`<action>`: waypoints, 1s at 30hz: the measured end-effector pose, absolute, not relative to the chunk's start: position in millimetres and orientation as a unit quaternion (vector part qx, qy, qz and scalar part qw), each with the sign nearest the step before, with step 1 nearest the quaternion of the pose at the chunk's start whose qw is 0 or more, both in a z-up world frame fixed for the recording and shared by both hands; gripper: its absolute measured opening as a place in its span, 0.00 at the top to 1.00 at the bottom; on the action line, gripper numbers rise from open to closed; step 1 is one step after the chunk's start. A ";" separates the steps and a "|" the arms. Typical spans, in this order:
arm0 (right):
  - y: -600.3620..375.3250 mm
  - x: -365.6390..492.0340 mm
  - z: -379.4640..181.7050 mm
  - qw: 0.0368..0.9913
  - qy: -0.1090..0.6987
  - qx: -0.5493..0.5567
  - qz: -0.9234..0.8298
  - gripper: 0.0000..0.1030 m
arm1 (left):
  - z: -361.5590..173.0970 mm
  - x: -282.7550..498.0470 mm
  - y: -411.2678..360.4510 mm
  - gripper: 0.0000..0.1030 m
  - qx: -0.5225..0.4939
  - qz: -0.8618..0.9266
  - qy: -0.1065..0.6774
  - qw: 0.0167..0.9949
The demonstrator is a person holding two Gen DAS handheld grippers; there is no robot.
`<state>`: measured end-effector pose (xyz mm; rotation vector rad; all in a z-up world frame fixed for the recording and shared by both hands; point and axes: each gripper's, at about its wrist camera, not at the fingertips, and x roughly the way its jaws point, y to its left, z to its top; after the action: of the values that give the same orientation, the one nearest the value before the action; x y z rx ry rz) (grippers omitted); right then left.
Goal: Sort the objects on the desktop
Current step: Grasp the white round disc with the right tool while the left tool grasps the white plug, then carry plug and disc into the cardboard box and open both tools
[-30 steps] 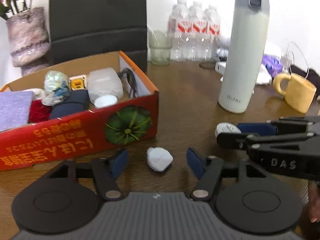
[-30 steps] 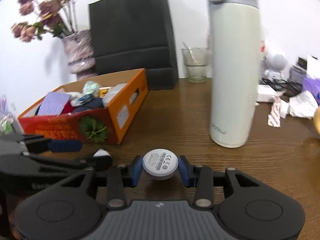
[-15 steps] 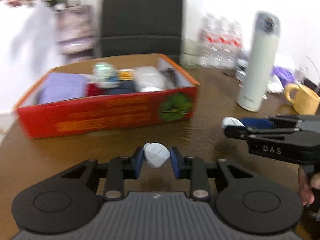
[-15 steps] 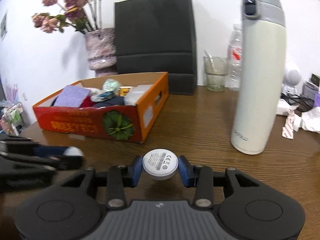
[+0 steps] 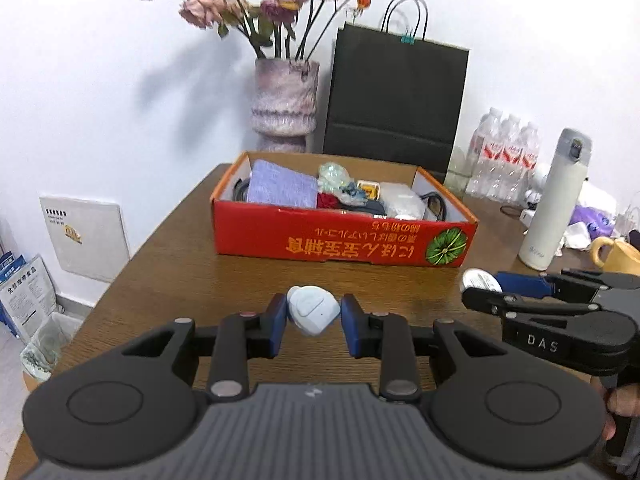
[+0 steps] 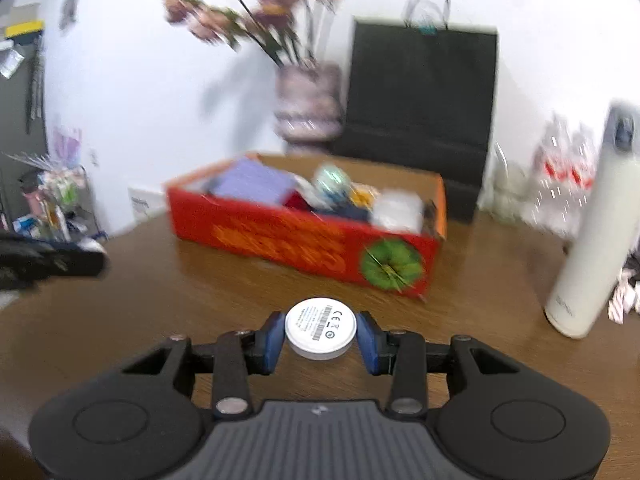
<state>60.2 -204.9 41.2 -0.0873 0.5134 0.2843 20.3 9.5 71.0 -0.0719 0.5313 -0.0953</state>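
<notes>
My left gripper (image 5: 313, 316) is shut on a small pale-blue rounded case (image 5: 312, 309), held above the brown table. My right gripper (image 6: 320, 336) is shut on a white round disc (image 6: 320, 328) with a printed label on top. In the left wrist view the right gripper (image 5: 480, 285) shows at the right edge with the disc (image 5: 478, 280) at its tip. In the right wrist view the left gripper (image 6: 86, 254) appears blurred at the far left. A red cardboard box (image 5: 344, 238) (image 6: 280, 240) filled with several small items stands ahead of both grippers.
Behind the box stand a vase of dried flowers (image 5: 285, 108) and a black paper bag (image 5: 396, 96). A tall white flask (image 5: 556, 200) (image 6: 592, 240), a yellow mug (image 5: 618, 256), water bottles (image 5: 504, 160) and loose clutter fill the right side. The table's left edge (image 5: 132, 260) drops to the floor.
The left gripper shut on the pale-blue case, lifted it off the table and drew back from the box. The right gripper, holding the disc throughout, also pulled back, so the flask now sits farther right.
</notes>
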 end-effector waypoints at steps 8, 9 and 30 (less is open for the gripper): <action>-183.8 6.9 71.0 0.970 0.206 -0.018 0.125 0.63 | 74.6 -13.7 12.7 0.71 -0.040 -0.074 0.247 0.965; -184.2 2.3 70.8 0.971 0.206 -0.013 0.120 0.63 | 73.6 -18.1 10.7 0.71 -0.040 -0.079 0.248 0.965; -192.9 -31.2 44.4 0.966 0.236 0.023 0.101 0.63 | 57.2 -38.6 -11.1 0.71 -0.016 -0.109 0.264 0.958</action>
<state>-31.2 -192.9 44.4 0.0457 0.4779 0.2043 -38.6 -11.1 57.2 -0.0331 0.5351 -0.2220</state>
